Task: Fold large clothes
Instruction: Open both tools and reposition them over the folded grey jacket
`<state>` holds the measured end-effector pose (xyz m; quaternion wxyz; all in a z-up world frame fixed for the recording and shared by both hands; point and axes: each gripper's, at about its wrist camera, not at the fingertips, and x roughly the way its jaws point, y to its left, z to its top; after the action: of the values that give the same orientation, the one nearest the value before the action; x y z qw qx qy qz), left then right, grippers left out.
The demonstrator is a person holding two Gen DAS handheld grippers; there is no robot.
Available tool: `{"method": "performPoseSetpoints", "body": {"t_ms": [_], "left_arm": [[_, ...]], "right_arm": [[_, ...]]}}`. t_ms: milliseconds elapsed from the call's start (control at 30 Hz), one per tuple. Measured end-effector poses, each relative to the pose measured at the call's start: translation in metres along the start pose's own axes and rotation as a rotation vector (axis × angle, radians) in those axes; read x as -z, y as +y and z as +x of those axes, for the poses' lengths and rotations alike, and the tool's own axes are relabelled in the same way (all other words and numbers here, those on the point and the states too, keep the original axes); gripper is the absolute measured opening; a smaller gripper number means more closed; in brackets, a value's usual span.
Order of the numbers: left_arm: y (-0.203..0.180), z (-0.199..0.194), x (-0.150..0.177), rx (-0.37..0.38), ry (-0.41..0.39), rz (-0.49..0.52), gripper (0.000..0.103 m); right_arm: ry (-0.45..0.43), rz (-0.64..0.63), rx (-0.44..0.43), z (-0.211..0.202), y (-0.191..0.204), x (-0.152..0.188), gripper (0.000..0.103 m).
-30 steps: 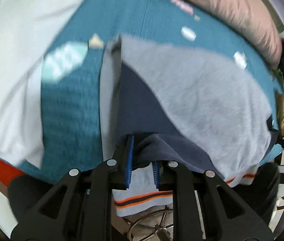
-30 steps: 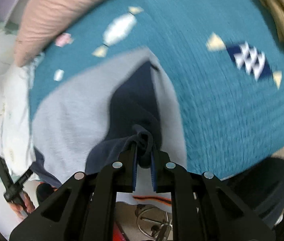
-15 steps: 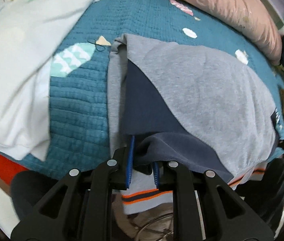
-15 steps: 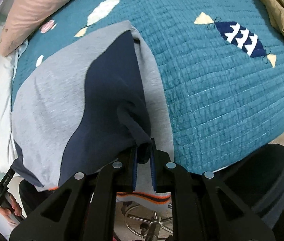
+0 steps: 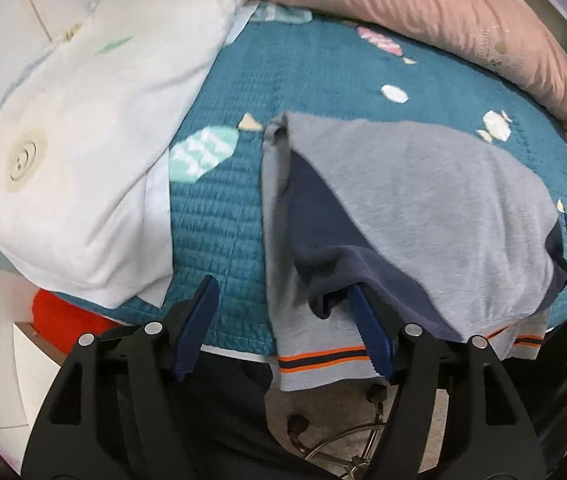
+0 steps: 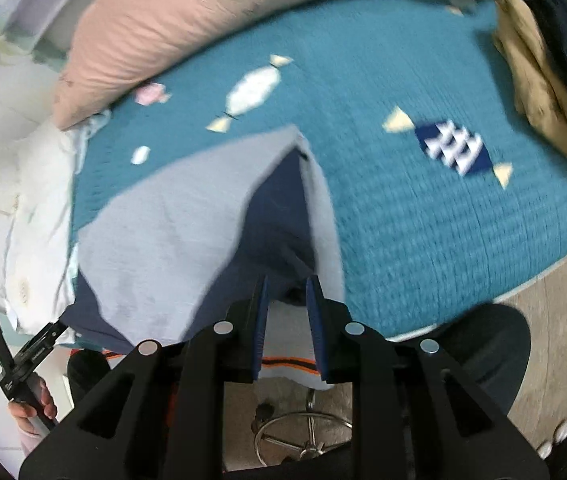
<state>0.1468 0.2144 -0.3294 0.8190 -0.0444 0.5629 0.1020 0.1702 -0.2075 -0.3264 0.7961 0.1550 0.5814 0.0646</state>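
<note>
A grey and navy sweatshirt (image 5: pixel 423 200) with an orange-striped hem (image 5: pixel 323 360) lies folded on the teal bedspread (image 5: pixel 223 220), hem hanging over the bed's near edge. My left gripper (image 5: pixel 283 304) is open wide; its right finger touches the navy fold, and nothing is held. In the right wrist view the sweatshirt (image 6: pixel 163 232) lies at centre left. My right gripper (image 6: pixel 286 296) is slightly open at the navy fold's near corner, with no cloth between the pads.
A white pillow (image 5: pixel 63 140) lies left, a pink bolster (image 5: pixel 423 12) along the far side. Tan clothing (image 6: pixel 543 92) is piled at the right. A chair base (image 6: pixel 303 436) stands below the bed edge. The other hand's gripper (image 6: pixel 15 360) shows at lower left.
Both grippers were shut on the navy fold; now both have opened and let it go, the left one wide. The sweatshirt has settled on the bed.
</note>
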Motion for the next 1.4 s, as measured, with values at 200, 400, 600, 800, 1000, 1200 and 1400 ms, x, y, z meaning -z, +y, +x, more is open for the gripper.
{"method": "performPoseSetpoints", "body": {"t_ms": [200,400,600,800,1000,1200,1400], "left_arm": [[-0.021,-0.038,-0.011,-0.004,-0.086,0.031,0.069],[-0.038,-0.05,-0.024,0.033,-0.127,0.047,0.069],[-0.045,0.003,-0.023,0.084,-0.035,0.032,0.066],[-0.038,0.081,0.006,0.003,0.146,0.032,0.053],[-0.038,0.095,0.018,-0.005,0.116,0.025,0.054],[-0.038,0.072,0.014,-0.007,0.103,0.027,0.054],[-0.062,0.02,0.009,0.136,0.028,0.043,0.055]], "right_arm": [[0.004,-0.068,0.012,0.0,0.025,-0.012,0.02],[0.057,-0.098,0.031,0.027,0.043,-0.012,0.02],[0.161,-0.099,0.078,0.074,0.044,0.004,0.02],[0.25,-0.007,0.071,0.126,0.015,0.034,0.017],[0.207,-0.038,0.103,0.132,0.02,0.045,0.016],[0.202,0.028,0.072,0.108,0.03,0.044,0.021],[0.157,-0.068,-0.021,0.075,0.072,0.046,0.021]]}}
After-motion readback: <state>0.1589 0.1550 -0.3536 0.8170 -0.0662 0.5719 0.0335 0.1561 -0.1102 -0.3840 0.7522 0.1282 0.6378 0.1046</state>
